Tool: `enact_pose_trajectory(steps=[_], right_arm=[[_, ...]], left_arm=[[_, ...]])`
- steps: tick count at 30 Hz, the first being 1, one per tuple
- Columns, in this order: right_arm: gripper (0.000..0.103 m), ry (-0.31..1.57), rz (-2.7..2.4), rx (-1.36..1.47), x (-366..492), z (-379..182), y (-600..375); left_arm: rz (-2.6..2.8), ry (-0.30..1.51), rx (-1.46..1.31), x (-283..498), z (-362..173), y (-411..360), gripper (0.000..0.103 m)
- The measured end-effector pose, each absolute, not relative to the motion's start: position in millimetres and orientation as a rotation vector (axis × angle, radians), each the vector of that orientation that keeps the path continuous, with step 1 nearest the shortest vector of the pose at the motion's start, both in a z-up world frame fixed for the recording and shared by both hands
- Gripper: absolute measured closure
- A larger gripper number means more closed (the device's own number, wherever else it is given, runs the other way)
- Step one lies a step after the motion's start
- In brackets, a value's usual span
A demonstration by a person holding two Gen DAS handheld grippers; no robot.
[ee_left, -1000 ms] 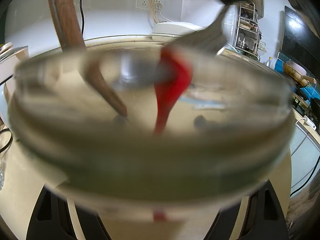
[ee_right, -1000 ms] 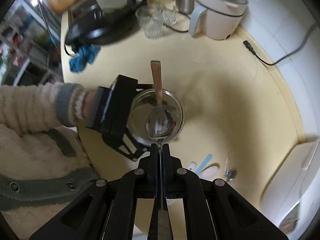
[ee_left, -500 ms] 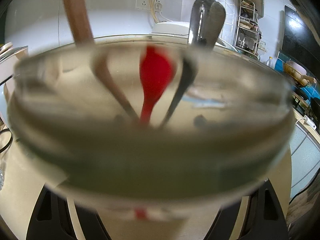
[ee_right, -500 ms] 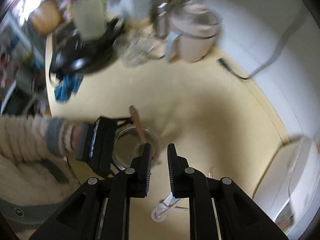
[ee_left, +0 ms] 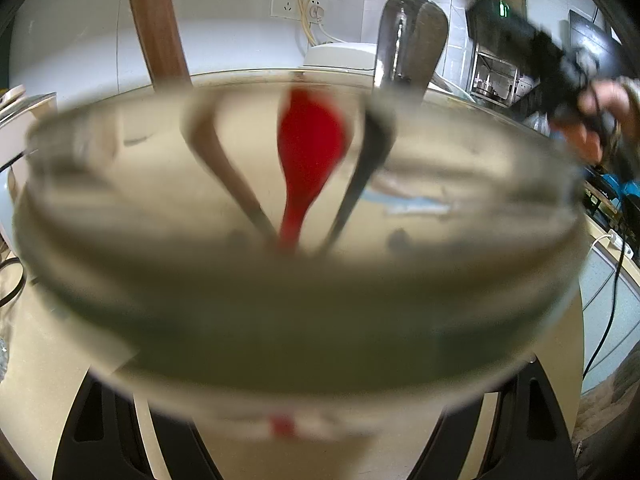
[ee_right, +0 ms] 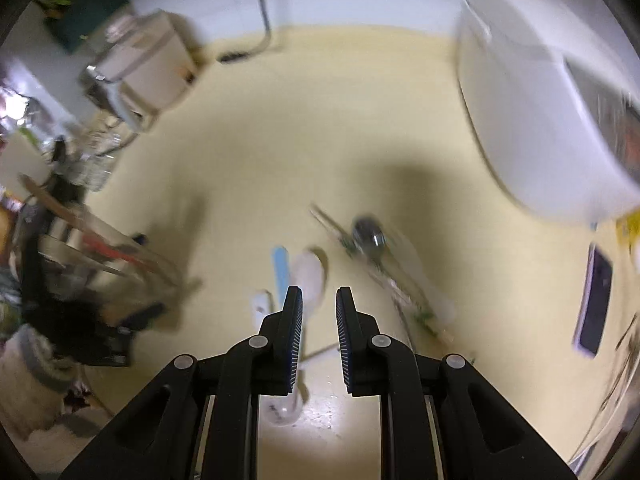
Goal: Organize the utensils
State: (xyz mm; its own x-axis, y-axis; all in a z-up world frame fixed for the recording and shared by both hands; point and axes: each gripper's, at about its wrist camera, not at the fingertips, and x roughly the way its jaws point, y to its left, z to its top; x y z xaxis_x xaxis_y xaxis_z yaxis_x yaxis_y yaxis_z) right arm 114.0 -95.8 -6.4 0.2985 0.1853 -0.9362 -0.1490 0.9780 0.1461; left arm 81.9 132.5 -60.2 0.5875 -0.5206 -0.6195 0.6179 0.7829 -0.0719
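Observation:
My left gripper is shut on a glass jar [ee_left: 304, 304] that fills the left wrist view. In the jar stand a wooden-handled utensil [ee_left: 154, 28], a red spoon [ee_left: 310, 152] and a metal spoon [ee_left: 412, 36]. My right gripper [ee_right: 318, 300] is open and empty above the yellow counter [ee_right: 320, 120]. Below it lie a blue-handled utensil [ee_right: 281, 268], a white spoon [ee_right: 310, 272], a metal spoon [ee_right: 368, 236] and wrapped chopsticks [ee_right: 400, 292]. The jar [ee_right: 92, 256] shows blurred at the left of the right wrist view, and the right gripper [ee_left: 536, 60] shows at the upper right of the left wrist view.
A white appliance [ee_right: 540, 120] stands at the right, a cream kettle [ee_right: 144, 64] at the back left with glassware [ee_right: 92, 160] near it. A phone [ee_right: 596, 300] lies at the right. A wall socket [ee_left: 298, 0] with cords is behind the jar.
My right gripper let the metal spoon go into the jar, opened, and swung right over the loose utensils on the counter. The jar stays held by my left gripper.

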Motion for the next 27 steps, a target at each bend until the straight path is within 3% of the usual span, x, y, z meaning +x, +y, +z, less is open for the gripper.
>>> enact_pose_trajectory(steps=[9, 22, 24, 27], right_arm=[[0.058, 1.222, 0.17, 0.049, 126.9, -56.2, -62.8], [0.057, 1.252, 0.146, -0.05, 141.9, -87.7, -46.9], [0.069, 1.241, 0.137, -0.055, 141.5, -86.9, -49.4], [0.07, 1.213, 0.145, -0.024, 136.3, -80.9, -55.5]], left_arm=[[-0.666, 0.674, 0.162, 79.9, -61.7, 129.0, 0.018], [-0.666, 0.675, 0.162, 78.8, -62.3, 127.9, 0.018], [-0.666, 0.674, 0.162, 78.6, -62.4, 127.8, 0.018], [-0.666, 0.675, 0.162, 78.4, -62.5, 127.9, 0.018]])
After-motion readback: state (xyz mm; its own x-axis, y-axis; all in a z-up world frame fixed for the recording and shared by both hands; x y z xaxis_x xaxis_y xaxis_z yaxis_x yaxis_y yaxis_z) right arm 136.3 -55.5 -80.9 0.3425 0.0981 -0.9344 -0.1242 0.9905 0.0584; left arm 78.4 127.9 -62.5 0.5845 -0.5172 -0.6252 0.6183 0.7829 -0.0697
